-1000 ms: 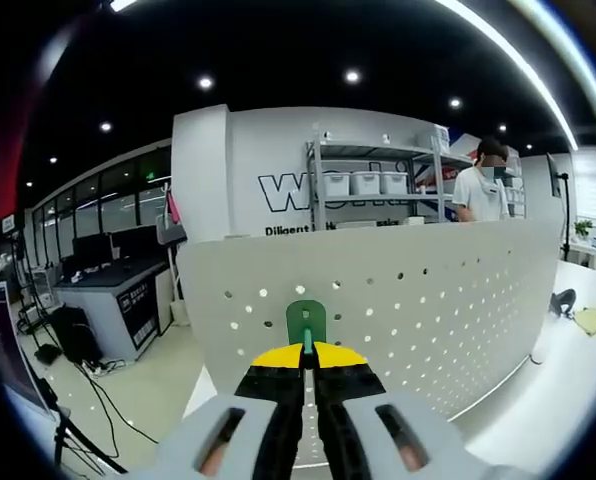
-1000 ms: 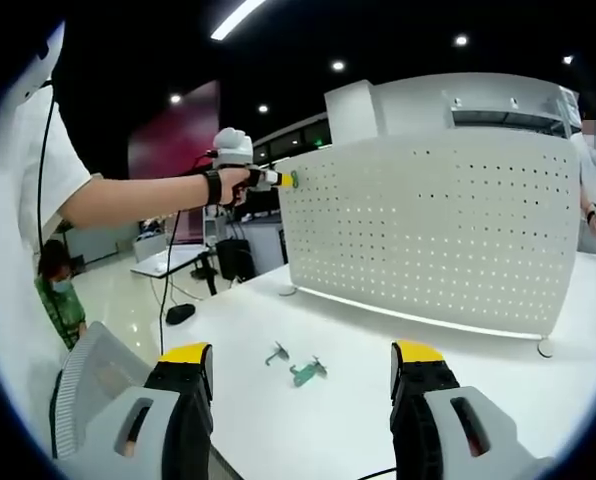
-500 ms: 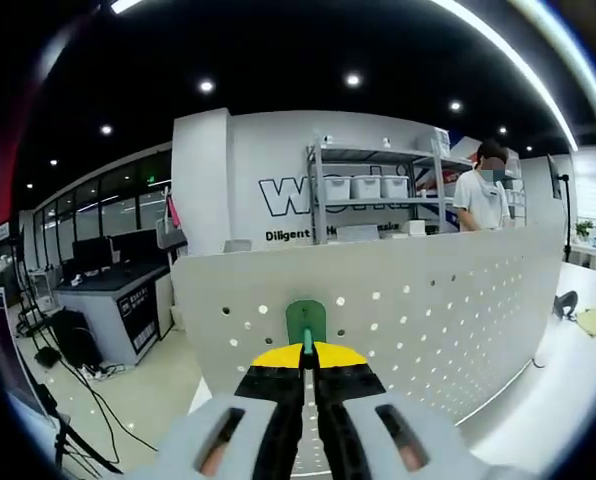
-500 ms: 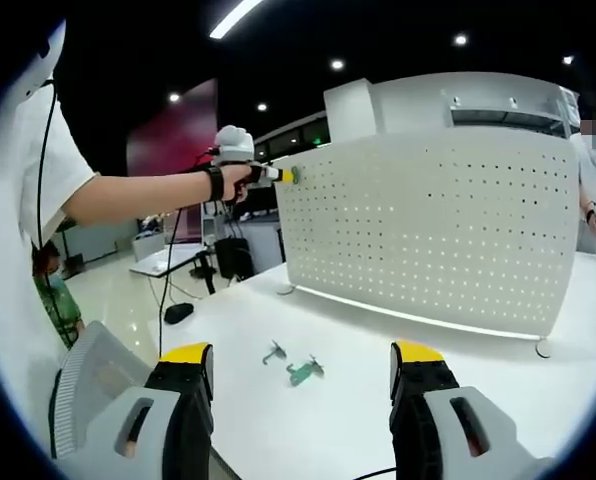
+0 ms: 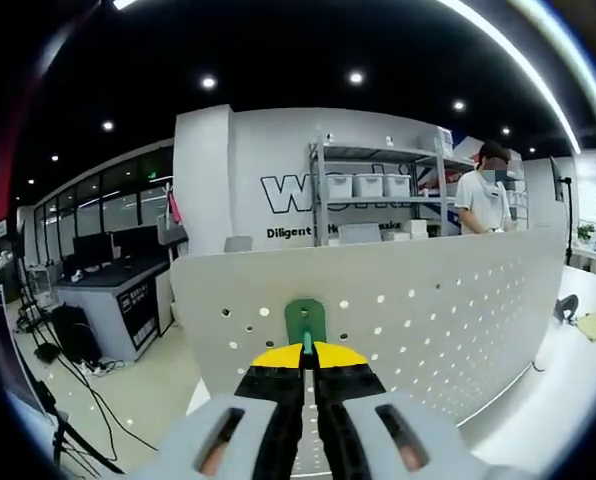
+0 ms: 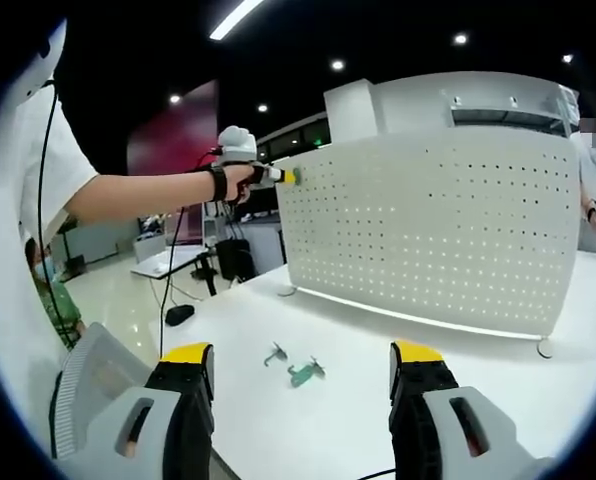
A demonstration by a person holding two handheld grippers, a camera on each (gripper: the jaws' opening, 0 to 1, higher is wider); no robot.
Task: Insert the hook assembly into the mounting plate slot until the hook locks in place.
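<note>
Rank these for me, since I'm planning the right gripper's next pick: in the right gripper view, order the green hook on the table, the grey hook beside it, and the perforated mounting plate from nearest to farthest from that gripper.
1. green hook and grey hook, on the table ahead of the open right gripper; too close to call.
2. mounting plate, upright at the back.

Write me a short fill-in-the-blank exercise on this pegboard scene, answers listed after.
1. The left gripper is shut on a ____ hook.
2. It holds the hook against the white ____.
3. The right gripper's jaws stand ____.
4. Two spare hooks lie on the ____.

Answers: green; pegboard; open; table
</note>
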